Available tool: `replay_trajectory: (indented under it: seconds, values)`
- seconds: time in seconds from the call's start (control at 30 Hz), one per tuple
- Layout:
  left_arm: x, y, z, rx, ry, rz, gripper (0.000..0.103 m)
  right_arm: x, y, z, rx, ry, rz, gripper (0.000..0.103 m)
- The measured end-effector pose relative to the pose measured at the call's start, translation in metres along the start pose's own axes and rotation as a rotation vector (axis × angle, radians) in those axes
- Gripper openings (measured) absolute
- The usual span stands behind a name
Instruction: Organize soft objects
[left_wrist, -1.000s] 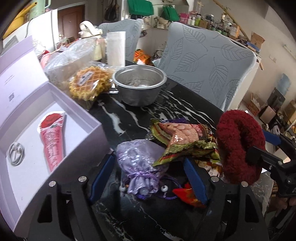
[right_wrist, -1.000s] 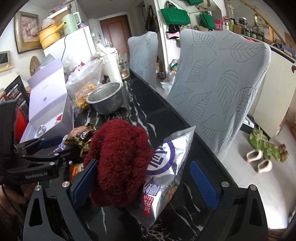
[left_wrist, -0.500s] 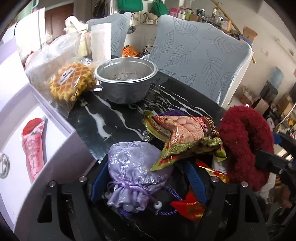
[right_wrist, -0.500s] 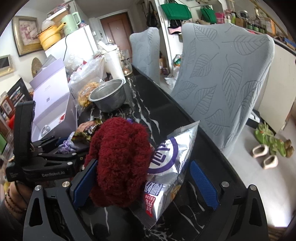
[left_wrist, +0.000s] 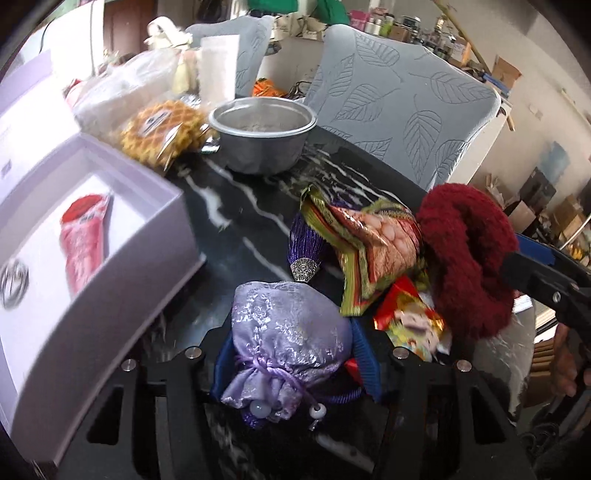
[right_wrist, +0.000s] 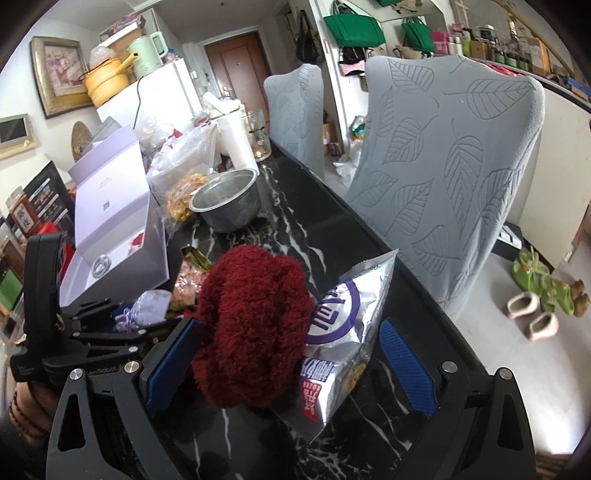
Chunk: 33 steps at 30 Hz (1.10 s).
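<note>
Left claw (left_wrist: 293, 352) closing on lilac pouch (left_wrist: 288, 332); right claw (right_wrist: 288, 362) apart; "CenRobot.AI" partly legible.

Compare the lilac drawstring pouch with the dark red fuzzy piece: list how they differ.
The lilac drawstring pouch is shiny satin, gathered at a corded neck with beads; the dark red fuzzy piece is matte, shaggy and curled into a loop. The pouch sits between the closing pads of the left gripper; the fuzzy piece lies between the wide-apart pads of the right gripper, leaning against a silver snack bag. Both are soft and rest on the black marbled table.
</note>
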<state>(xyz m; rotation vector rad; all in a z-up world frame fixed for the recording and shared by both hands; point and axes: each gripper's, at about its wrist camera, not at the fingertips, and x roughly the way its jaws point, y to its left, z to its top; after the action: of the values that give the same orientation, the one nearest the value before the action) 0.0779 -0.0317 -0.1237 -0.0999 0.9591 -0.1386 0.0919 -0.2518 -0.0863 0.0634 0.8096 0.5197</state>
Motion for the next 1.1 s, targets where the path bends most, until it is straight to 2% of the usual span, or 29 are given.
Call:
replay_trajectory:
  seconds: [0.2,0.43,0.77,1.1]
  values:
    - [-0.014,-0.005,-0.019,-0.015,0.013,-0.032,0.055,-0.003,0.012,-0.006,-0.025,0.010,0.015,0.099]
    - [-0.026,-0.008,-0.027,-0.066,0.002,-0.080,0.055,-0.013,0.020,-0.019,-0.026,0.020,0.014,0.099]
    - [-0.052,0.000,-0.051,-0.106,-0.016,-0.047,0.055,-0.010,0.027,-0.043,0.007,0.077,0.043,0.098]
    - [-0.081,0.020,-0.073,-0.176,-0.053,0.007,0.055,0.006,0.060,-0.050,-0.076,0.102,0.112,0.088]
